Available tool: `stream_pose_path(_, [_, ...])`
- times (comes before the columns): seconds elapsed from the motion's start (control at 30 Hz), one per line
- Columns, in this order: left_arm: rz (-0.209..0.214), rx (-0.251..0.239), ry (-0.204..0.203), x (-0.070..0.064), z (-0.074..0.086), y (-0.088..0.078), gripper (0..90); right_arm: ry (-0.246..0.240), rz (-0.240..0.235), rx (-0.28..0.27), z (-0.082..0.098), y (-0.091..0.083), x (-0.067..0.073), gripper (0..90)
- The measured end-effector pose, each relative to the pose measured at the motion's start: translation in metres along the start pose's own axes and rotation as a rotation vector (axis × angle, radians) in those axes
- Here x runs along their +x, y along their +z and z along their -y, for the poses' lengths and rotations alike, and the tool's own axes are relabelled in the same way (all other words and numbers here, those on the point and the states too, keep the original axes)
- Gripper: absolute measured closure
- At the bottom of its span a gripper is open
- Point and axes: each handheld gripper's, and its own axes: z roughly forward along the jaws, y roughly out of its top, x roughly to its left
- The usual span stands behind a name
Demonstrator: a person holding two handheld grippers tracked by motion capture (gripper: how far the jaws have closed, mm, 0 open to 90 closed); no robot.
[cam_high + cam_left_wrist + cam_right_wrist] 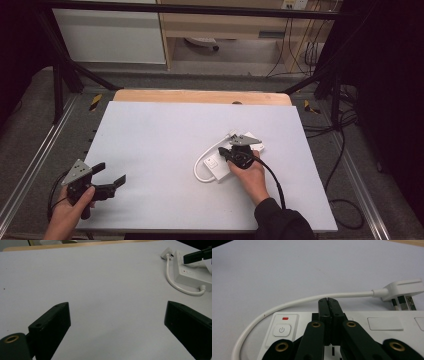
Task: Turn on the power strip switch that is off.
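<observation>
A white power strip [220, 164] lay right of centre on the grey table [165, 140], its cord [307, 300] looping to a loose plug [403, 289]; a power symbol marked its switch [282, 330]. The right gripper [328, 300] hovered over it, jaws pressed together, empty. The left gripper [111, 176] stood wide apart near the table's left edge, holding nothing

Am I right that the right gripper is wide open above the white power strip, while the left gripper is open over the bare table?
Not quite. The right gripper is shut, not wide open: in the right gripper view its two jaws are pressed together above the white power strip. The rest holds: the left gripper is open over the bare table.
</observation>
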Motion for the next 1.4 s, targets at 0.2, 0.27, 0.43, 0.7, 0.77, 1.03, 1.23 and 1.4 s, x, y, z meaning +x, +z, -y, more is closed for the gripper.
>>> stream_pose_path(0.2, [-0.001,0.0,0.001,0.0,0.0,0.0,7.0,-0.001,0.001,-0.006,-0.001,-0.001,-0.001,90.0])
stream_pose_path(0.27, [-0.001,0.001,0.001,0.0,0.0,0.0,7.0,0.0,0.0,-0.01,-0.001,-0.002,-0.001,90.0])
stream_pose_path(0.43, [-0.001,0.001,0.002,0.0,0.0,0.0,7.0,0.001,0.0,-0.015,-0.002,-0.003,-0.001,90.0])
stream_pose_path(0.7, [-0.001,0.003,0.004,0.0,0.0,0.0,7.0,0.008,-0.003,-0.028,-0.004,-0.005,-0.001,86.7])
stream_pose_path(0.77, [-0.001,0.003,0.006,0.0,0.0,0.0,7.0,0.008,-0.003,-0.033,-0.004,-0.006,-0.001,85.9])
stream_pose_path(1.03, [0.004,0.009,0.011,-0.002,-0.001,0.003,7.0,0.008,-0.005,-0.045,-0.008,-0.009,-0.002,80.5])
stream_pose_path(1.23, [-0.003,0.008,0.002,-0.001,0.0,0.003,7.0,0.009,-0.004,-0.061,-0.011,-0.01,-0.001,75.2])
stream_pose_path(1.4, [-0.001,0.013,0.004,-0.002,0.0,0.003,6.9,0.015,-0.006,-0.071,-0.013,-0.013,-0.002,68.8])
